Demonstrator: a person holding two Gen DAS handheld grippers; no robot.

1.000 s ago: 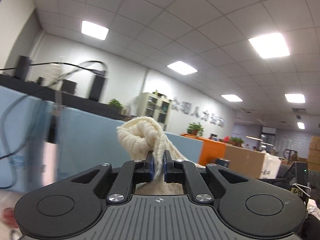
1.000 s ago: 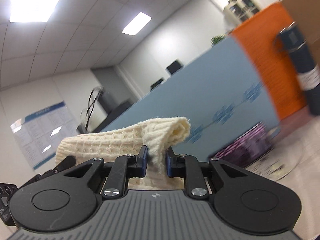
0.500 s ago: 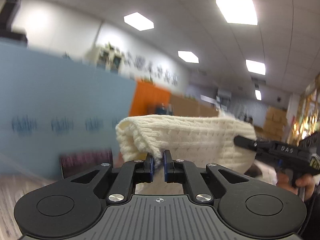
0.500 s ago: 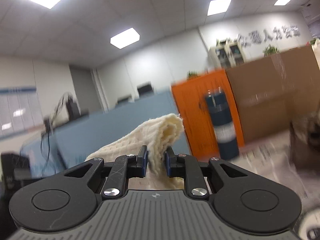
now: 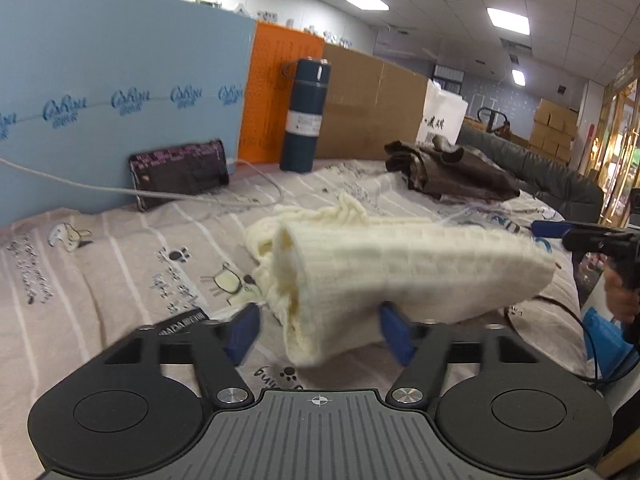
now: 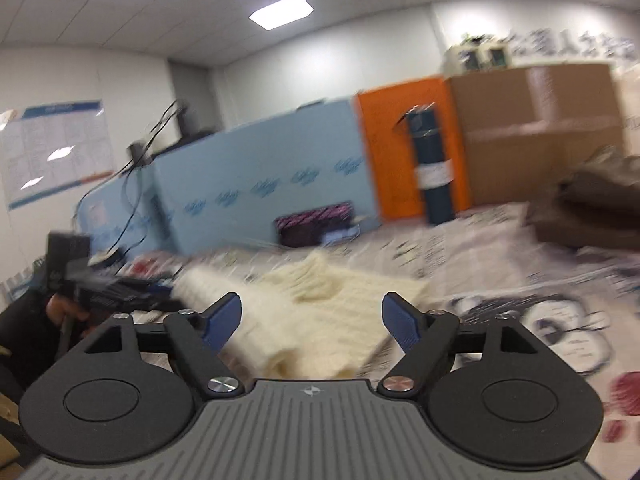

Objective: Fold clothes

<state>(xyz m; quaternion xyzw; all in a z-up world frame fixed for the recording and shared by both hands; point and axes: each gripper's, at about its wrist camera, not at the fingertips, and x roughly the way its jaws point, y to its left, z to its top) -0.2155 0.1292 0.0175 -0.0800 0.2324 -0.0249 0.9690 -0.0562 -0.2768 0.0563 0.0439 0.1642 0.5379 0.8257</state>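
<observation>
A cream knitted sweater (image 5: 400,268) lies folded over in a thick roll on the patterned sheet (image 5: 120,264). My left gripper (image 5: 320,330) is open, its blue pads either side of the roll's near end, not squeezing it. In the right wrist view the same cream sweater (image 6: 332,312) spreads on the sheet just ahead of my right gripper (image 6: 316,320), which is open with the knit between and below its fingers. That view is motion-blurred. Each gripper shows at the edge of the other's view, held by a hand.
A dark blue flask (image 5: 306,114) stands at the back by an orange panel (image 5: 276,92) and a cardboard sheet (image 5: 372,108). A dark phone-like block (image 5: 180,172) with a white cable leans on the blue partition (image 5: 112,92). A brown garment (image 5: 448,172) lies at the back right.
Both grippers came down from high in the air to the sheet and opened, letting go of the sweater, which now rests folded on the sheet.
</observation>
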